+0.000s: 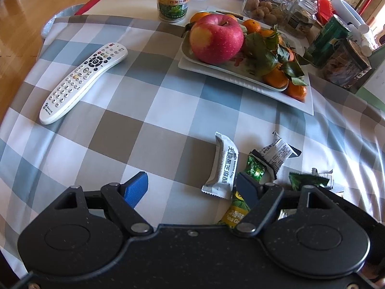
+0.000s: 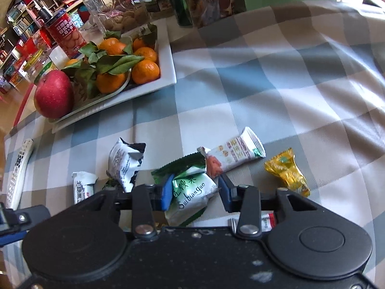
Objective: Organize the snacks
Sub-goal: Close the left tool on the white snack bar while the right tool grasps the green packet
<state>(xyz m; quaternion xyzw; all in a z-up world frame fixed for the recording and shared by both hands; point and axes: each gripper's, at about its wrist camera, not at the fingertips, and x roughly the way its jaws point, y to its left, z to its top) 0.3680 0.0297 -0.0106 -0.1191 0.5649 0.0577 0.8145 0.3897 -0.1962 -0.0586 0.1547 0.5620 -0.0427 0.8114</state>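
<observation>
So the right hand-held gripper (image 2: pixel 195 190) sits open around a green-white packet (image 2: pixel 190 198), left hand-held gripper (image 1: pixel 192 187) open over bare counter (image 1: pixel 149 125). Snacks (image 1: pixel 222 166) scattered near; fruit tray (image 1: pixel 240 77) farther back.

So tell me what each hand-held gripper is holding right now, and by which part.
Nothing is held. The left hand-held gripper is open over the tablecloth. The right hand-held gripper is open around the green-white packet, its jaws not closed on it.
</observation>
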